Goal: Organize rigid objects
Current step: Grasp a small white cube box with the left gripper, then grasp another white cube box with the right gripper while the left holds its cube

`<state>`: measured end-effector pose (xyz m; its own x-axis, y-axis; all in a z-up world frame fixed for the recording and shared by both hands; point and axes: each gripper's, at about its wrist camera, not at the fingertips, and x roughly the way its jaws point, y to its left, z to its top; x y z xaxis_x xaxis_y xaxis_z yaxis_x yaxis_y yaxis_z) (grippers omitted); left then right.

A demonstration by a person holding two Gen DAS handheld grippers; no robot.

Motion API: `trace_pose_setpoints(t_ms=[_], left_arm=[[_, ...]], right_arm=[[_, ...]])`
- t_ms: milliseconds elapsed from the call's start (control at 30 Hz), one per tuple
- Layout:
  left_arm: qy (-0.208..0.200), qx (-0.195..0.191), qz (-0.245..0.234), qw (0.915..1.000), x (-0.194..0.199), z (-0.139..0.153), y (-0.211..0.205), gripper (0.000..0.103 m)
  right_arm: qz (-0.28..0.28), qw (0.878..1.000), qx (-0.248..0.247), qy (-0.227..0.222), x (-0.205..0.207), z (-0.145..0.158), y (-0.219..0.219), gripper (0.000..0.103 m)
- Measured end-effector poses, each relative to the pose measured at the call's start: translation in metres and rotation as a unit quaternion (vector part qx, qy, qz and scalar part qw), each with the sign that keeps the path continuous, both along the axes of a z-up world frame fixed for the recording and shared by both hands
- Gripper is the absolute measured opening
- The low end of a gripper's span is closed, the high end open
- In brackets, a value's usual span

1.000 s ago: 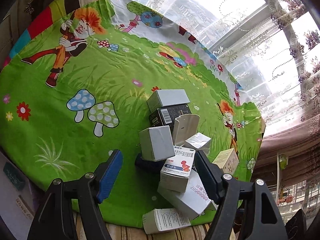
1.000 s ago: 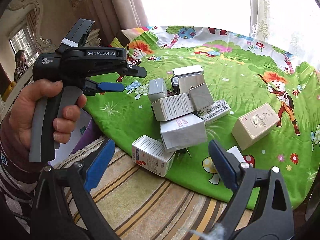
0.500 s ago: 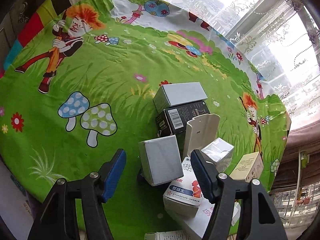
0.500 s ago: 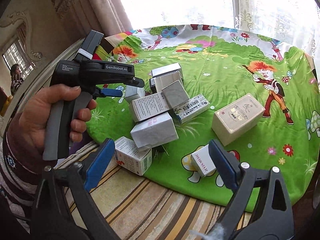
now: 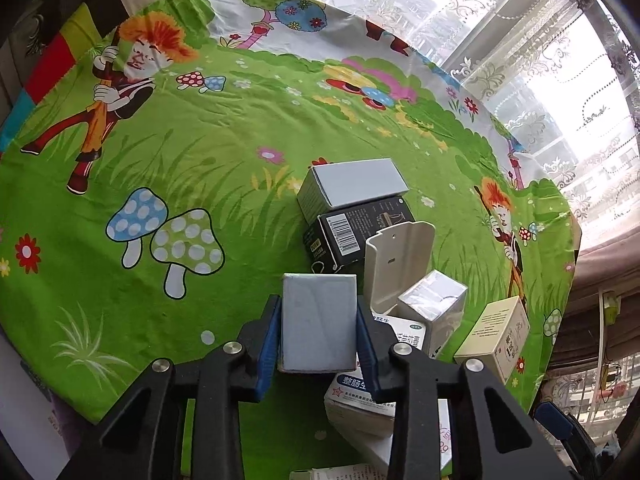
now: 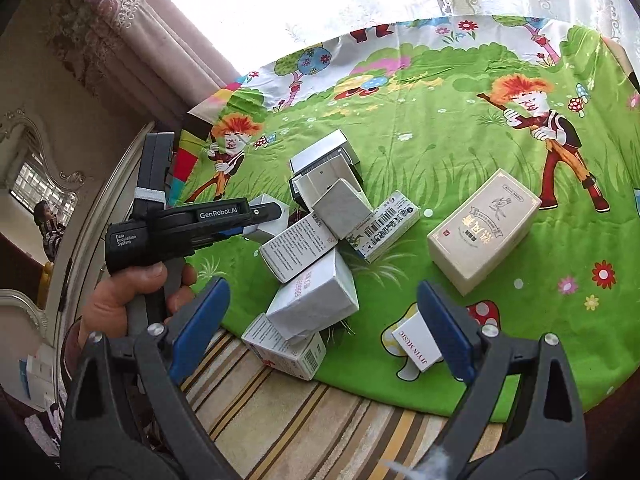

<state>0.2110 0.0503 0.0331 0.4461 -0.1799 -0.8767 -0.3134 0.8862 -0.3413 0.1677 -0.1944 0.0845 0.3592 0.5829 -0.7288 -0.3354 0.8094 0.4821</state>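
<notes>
Between the left gripper's (image 5: 318, 334) closing jaws now sits the grey box (image 5: 319, 322), previously unflanked, ready for sorting; the right gripper (image 6: 320, 326) gapes empty.

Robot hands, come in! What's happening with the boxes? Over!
Left gripper closing on the grey box, pads at both sides. Right gripper open, empty. Box pile crowds close beside it.

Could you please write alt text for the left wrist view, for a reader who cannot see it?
The left gripper is closing its blue pads on an upright grey box, on a green cartoon tablecloth. Behind and right lie more cartons, including a black barcoded box.
</notes>
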Motion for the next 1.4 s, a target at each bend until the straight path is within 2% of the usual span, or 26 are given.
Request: trace_pose_setpoints(t_ms=[133,333,567,833,1067,1300,1400], left_arm=[[-0.019,-0.005,0.002,0.9998,-0.007,0.01,0.004,0.036],[-0.047,-0.01,0.01,0.9988,-0.025,0.025,0.017,0.036],[-0.073,-0.009,0.035,0.9967,-0.067,0.037,0.047,0.036],[-0.066,-0.02,0.091,0.9935,-0.118,0.024,0.102,0.036],[-0.043,-0.03,0.141,0.9886,-0.16,-0.001,0.145,0.036],[-0.033,-0.041,0.159,0.9859,-0.177,-0.014,0.162,0.036],[-0.034,-0.043,0.159,0.9857,-0.178,-0.015,0.163,0.036]], right_arm=[[-0.017,0.997,0.046,0.052,0.023,-0.009,0.005,0.096],[-0.059,0.984,0.1,0.134,0.053,-0.033,0.013,0.096],[-0.071,0.982,0.087,0.149,0.076,-0.042,0.035,0.096],[-0.089,0.976,0.085,0.18,0.089,-0.061,0.045,0.094],[-0.101,0.971,0.077,0.2,0.096,-0.072,0.047,0.084],[-0.103,0.973,0.05,0.2,0.101,-0.077,0.052,0.075],[-0.1,0.974,0.038,0.2,0.102,-0.08,0.054,0.064]])
